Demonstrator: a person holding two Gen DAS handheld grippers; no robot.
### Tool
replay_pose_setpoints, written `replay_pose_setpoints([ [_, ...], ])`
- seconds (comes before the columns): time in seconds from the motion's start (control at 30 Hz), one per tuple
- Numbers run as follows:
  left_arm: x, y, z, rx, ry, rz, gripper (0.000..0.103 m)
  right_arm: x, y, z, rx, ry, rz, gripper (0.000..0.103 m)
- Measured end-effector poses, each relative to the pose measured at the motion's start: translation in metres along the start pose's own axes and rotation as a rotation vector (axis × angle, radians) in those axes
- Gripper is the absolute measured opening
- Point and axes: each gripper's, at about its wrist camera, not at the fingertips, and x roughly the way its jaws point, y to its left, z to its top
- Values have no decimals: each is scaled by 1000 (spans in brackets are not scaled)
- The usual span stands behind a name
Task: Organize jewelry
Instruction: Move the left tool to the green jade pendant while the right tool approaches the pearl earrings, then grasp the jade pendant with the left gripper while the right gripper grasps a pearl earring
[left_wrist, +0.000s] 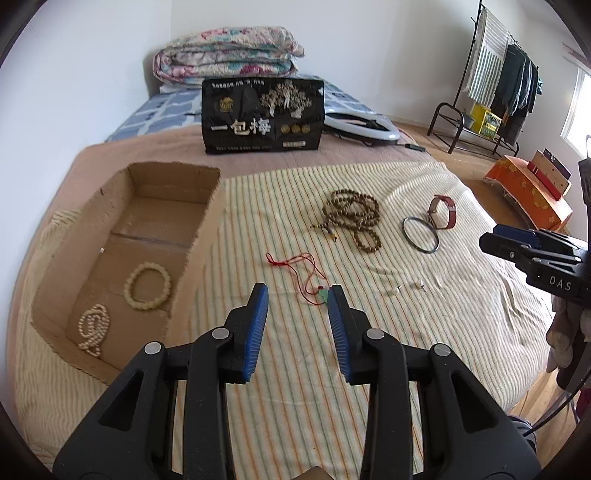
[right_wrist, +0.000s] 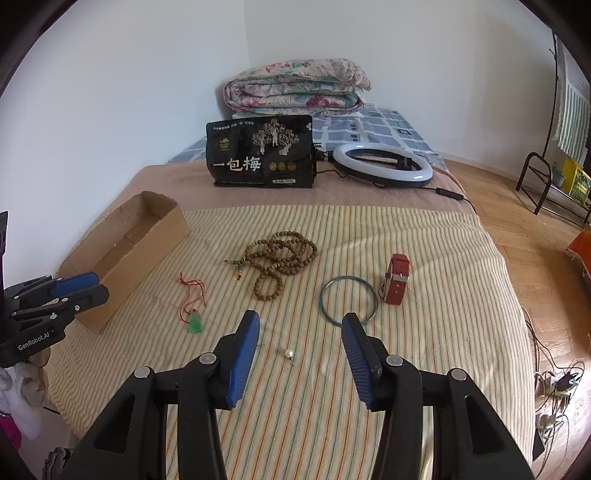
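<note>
Left gripper (left_wrist: 297, 295): jaws apart, nothing between the pads, hanging over the striped cloth (left_wrist: 369, 350) with the green pendant (left_wrist: 323, 295) on its red cord (left_wrist: 295, 264) just at the right-hand tip, lower centre of the left wrist view. Right gripper (right_wrist: 300, 323): jaws apart and empty, over a small pearl earring (right_wrist: 288, 353) at centre of its own view. Risks, as judgement: the cord is thin and lies flat on soft cloth, so closing pads could pinch fabric with it or miss it; lifted by the cord alone, the pendant may swing and catch the rim of the cardboard box (left_wrist: 207, 229). The earring is tiny and could slip from the wide pads or roll into a fold. Count in the box, left of the left wrist view: one cream bead bracelet (left_wrist: 148, 286), one pearl strand (left_wrist: 93, 328). Count on the cloth: one pendant on cord, one long brown bead mala (left_wrist: 352, 218), one thin metal bangle (left_wrist: 421, 234), one red-strapped watch (left_wrist: 443, 210), and two or perhaps three small pale earrings; the exact number is too small to tell. Behind: one black bag (left_wrist: 263, 116), one ring light (right_wrist: 382, 164), one folded quilt (left_wrist: 229, 55).
</note>
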Motion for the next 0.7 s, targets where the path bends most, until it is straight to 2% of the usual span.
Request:
replay_pose_setpoints([
  [0.33, 55, -22, -6, 21, 94, -29, 34, 39, -14, -22, 14, 70, 9, 48],
  [0.7, 98, -27, -10, 2, 167, -48, 34, 78, -12, -39, 1, 139, 43, 48],
])
